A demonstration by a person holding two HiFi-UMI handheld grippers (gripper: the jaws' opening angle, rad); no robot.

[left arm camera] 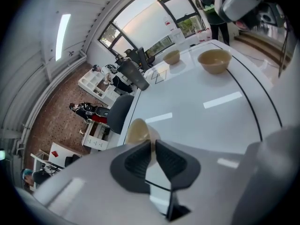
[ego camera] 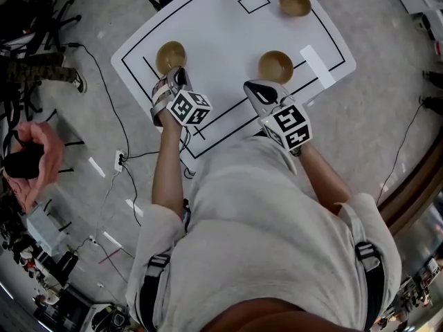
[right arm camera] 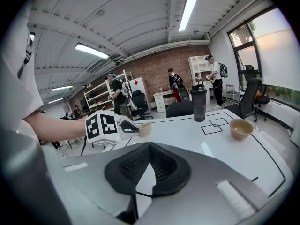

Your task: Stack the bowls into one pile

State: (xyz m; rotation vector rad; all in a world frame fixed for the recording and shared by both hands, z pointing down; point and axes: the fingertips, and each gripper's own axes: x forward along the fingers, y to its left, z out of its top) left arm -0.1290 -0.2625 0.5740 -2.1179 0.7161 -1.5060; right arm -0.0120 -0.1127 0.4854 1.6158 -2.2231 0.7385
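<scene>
The head view shows all three bowls: a left bowl (ego camera: 171,55) by the left edge of the white surface (ego camera: 228,33), a middle bowl (ego camera: 275,66) near the front edge, and a far bowl (ego camera: 295,3) by the back right corner. Only the right gripper view shows the whole tall dark bottle (right arm camera: 198,103) at the back edge. The left tongs (ego camera: 178,73) pinch the left bowl's rim. The right tongs (ego camera: 257,88) are pressed together and hold nothing.

Long fluorescent ceiling lights (right arm camera: 187,13) hang above a red brick wall (right arm camera: 152,67). Tall glass windows (right arm camera: 276,36) line one side. Grey concrete floor (ego camera: 104,12) lies underfoot.
</scene>
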